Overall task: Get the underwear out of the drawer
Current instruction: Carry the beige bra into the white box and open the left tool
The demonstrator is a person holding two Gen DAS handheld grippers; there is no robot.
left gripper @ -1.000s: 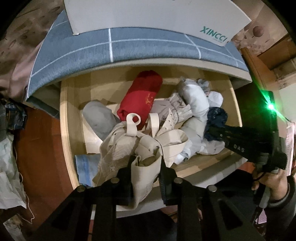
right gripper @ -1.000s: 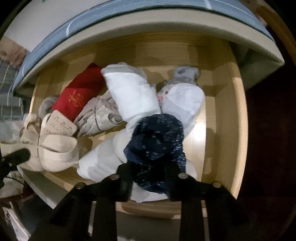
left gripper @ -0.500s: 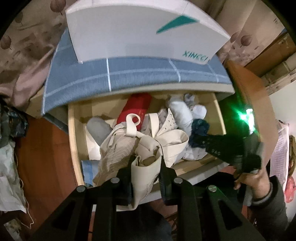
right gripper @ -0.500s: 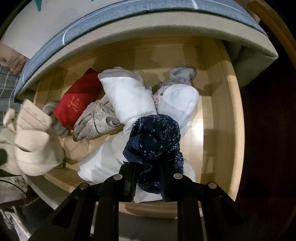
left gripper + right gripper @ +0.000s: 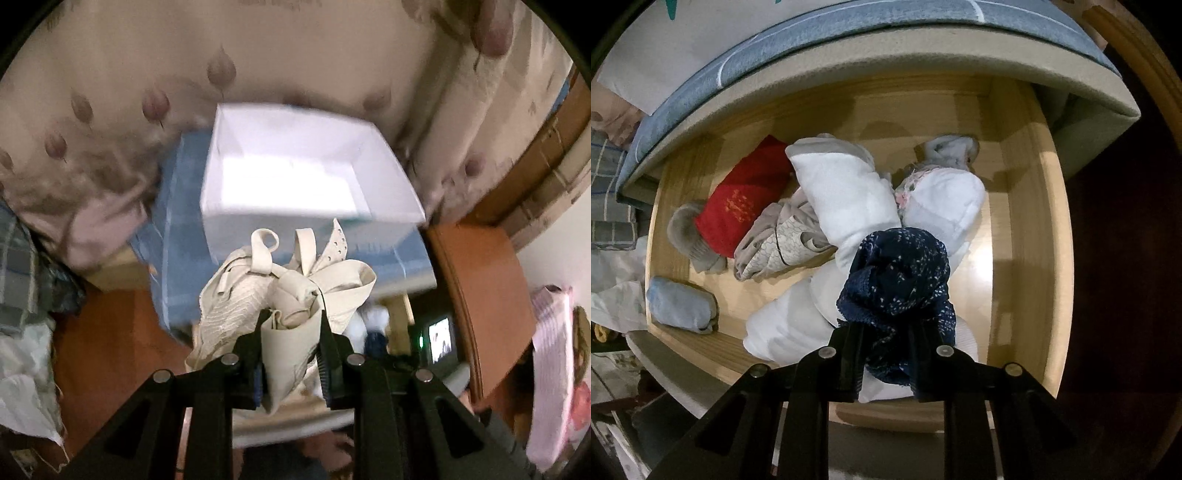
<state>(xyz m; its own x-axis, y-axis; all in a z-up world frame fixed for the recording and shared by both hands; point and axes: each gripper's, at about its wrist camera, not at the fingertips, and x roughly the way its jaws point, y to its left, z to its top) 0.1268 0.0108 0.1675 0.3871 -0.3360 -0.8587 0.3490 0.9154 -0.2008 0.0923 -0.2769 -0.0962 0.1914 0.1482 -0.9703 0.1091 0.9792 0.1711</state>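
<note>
Up front, left gripper [image 5: 291, 354] clamped on beige bra [image 5: 291, 295], before white box [image 5: 306, 177]; right gripper [image 5: 886, 354] pinching navy speckled underwear [image 5: 897, 280] over wooden drawer [image 5: 1027, 221].

Left gripper [image 5: 291, 354] is clamped on a cream bra [image 5: 291, 295], which hangs bunched at centre frame. An open white box [image 5: 295, 177] sits at twelve o'clock on a blue cloth [image 5: 184, 243]. Patterned curtain [image 5: 147, 74] behind. View blurred.

Both views steeply downward, drawer [image 5: 1027, 206] shared
</note>
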